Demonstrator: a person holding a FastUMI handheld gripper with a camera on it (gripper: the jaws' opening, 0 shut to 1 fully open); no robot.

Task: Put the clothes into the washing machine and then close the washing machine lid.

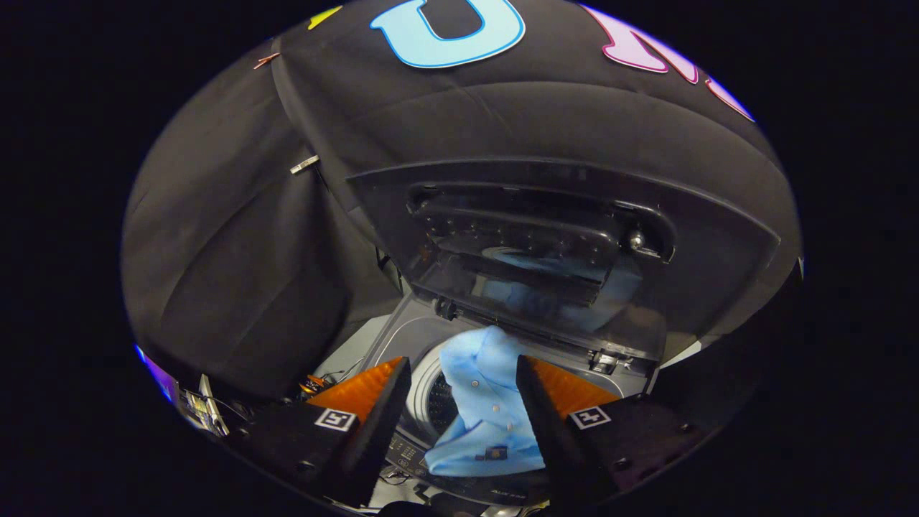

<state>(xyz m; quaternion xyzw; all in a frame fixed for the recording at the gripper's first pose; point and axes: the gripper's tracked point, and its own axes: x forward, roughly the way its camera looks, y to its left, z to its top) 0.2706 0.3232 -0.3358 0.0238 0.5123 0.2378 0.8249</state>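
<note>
Light blue shirt (482, 402) draped over the front rim of the open washing machine (423, 337).

Gripper (463, 373) parted, fingers (384, 402) on either side of the shirt without pressing it. Shirt partly over the drum opening, hem down on the control panel (409, 454). Lid (546, 237) raised upright beyond, against the black cloth.

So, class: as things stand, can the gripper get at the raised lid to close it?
Probably yes. The lid stands open just beyond the open gripper, with only the blue shirt hanging between its fingers, draped over the drum's rim.
</note>
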